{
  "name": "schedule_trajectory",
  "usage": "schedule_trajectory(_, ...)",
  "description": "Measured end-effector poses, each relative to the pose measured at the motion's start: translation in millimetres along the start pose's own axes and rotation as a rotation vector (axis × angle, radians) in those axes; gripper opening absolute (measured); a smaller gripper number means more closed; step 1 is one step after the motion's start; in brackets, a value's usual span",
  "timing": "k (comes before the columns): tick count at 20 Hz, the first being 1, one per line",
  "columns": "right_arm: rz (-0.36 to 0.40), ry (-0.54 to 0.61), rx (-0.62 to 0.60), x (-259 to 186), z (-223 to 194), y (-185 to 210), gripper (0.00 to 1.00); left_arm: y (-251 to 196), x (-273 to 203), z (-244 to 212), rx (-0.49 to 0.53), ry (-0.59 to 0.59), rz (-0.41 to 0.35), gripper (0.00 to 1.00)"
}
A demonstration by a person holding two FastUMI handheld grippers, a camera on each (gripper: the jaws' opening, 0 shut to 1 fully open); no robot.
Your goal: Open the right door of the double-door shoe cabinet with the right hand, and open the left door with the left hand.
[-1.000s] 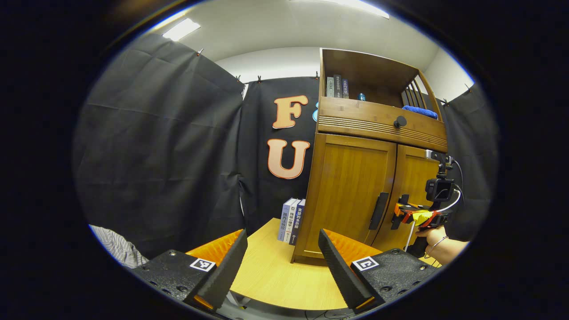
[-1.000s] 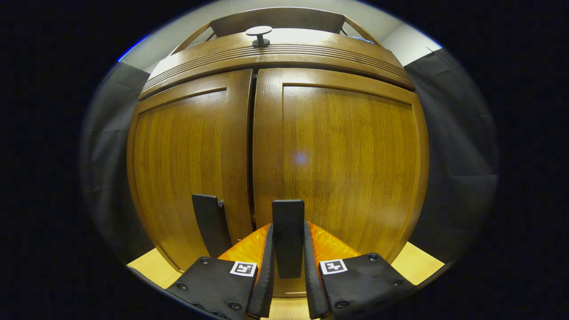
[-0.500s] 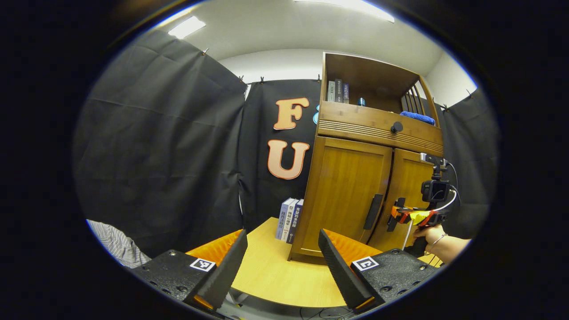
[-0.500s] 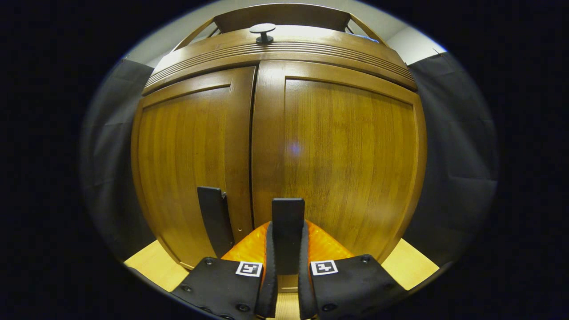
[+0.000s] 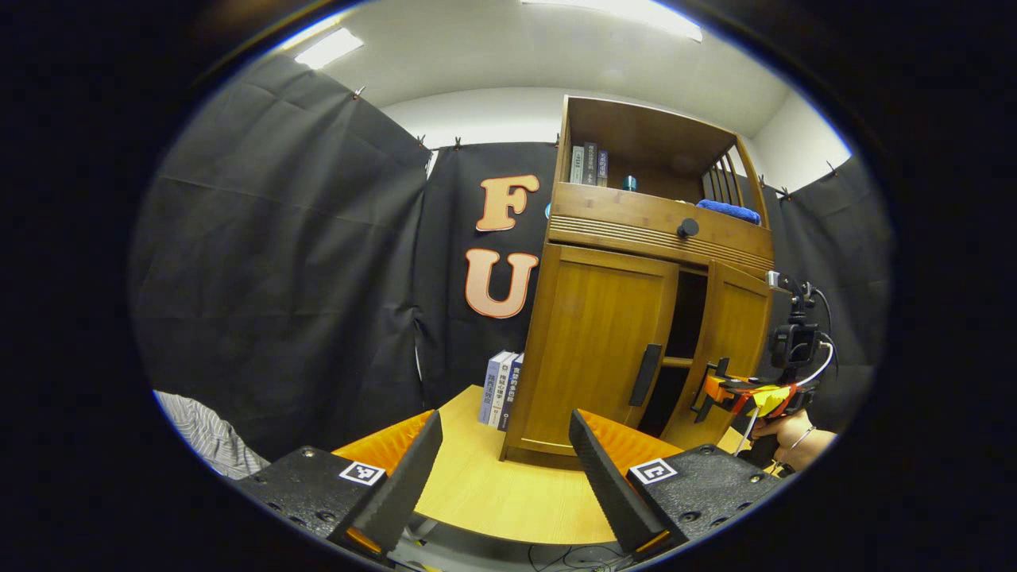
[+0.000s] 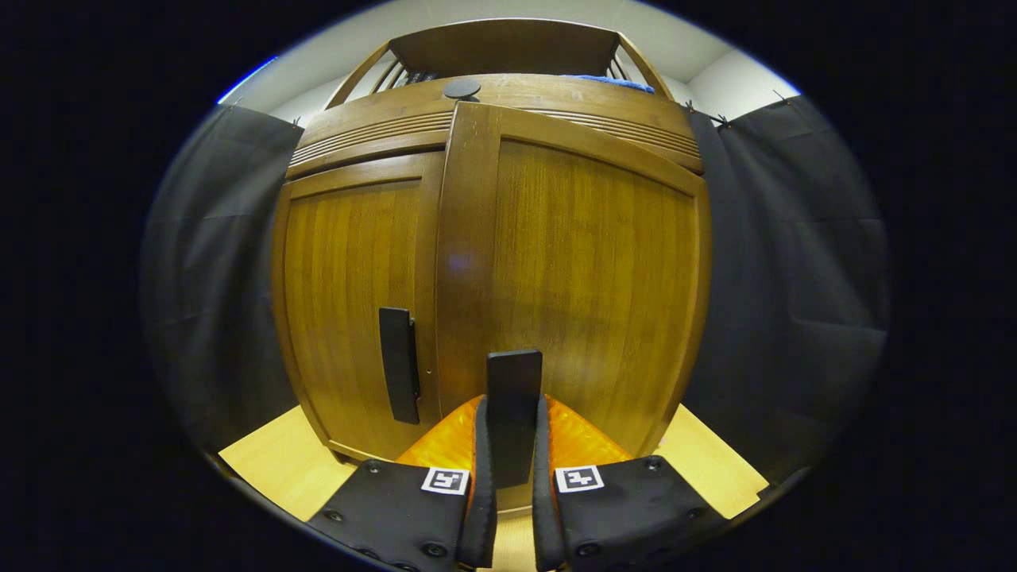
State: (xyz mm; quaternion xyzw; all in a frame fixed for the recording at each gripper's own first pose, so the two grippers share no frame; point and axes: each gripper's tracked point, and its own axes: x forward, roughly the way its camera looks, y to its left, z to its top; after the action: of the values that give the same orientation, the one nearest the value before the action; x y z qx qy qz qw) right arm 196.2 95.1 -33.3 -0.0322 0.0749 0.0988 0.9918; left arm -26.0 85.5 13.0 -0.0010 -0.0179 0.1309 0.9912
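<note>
my right tongs [image 6: 512, 508] are clamped on the flat black handle [image 6: 514, 413] of the right brown wooden door [image 6: 588, 286], which stands ajar. i should pull along the hinge arc, not straight. left tongs [image 5: 500, 469] gape empty; left door's black handle [image 5: 644, 375] ahead-right.

Two ceiling light panels [image 5: 327, 49] burn white overhead, lighting the booth evenly. A faint glare spot sits on the right door [image 6: 588, 270] (soft, bluish). Fisheye bending curves straight cabinet edges; focus stays sharp.
</note>
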Motion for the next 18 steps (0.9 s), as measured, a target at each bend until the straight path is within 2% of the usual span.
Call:
schedule_trajectory(2,0.0,0.0,0.008,-7.7,-0.7,-5.0,0.3,-6.0,-3.5,0.9,0.004,-0.001,-0.011,0.96)
schedule_trajectory(4,0.001,0.0,0.014,-15.6,-3.0,-9.7,0.26,-10.4,-4.2,0.7,0.007,-0.002,-0.019,0.96)
schedule_trajectory(6,-0.001,0.0,0.022,-24.3,-6.4,-12.7,0.3,-15.4,-6.0,-0.8,0.006,0.001,-0.026,0.96)
schedule_trajectory(9,-0.003,-0.001,0.025,-40.9,-8.8,-22.9,0.29,-23.3,-7.9,-4.4,0.005,0.01,-0.038,0.96)
schedule_trajectory(10,0.004,-0.003,0.031,-42.7,-11.0,-26.3,0.22,-26.5,-8.4,-3.7,0.005,0.009,-0.042,0.96)
schedule_trajectory(14,-0.008,-0.015,0.0,-61.0,-10.6,-39.6,0.11,-42.1,-8.3,-5.5,0.004,0.012,-0.068,0.96)
schedule_trajectory(15,-0.006,-0.014,0.008,-66.5,-11.2,-44.0,0.18,-46.9,-8.0,-6.7,0.003,0.015,-0.078,0.96)
schedule_trajectory(16,-0.006,-0.011,0.022,-70.1,-11.2,-47.5,0.14,-53.6,-8.2,-7.5,0.002,0.019,-0.089,0.96)
schedule_trajectory(17,-0.007,-0.007,0.031,-74.4,-11.9,-50.9,0.17,-59.4,-8.0,-8.7,0.001,0.022,-0.1,0.96)
schedule_trajectory(18,-0.007,-0.006,0.033,-79.4,-12.4,-54.1,0.14,-65.5,-8.9,-9.7,0.002,0.025,-0.111,0.96)
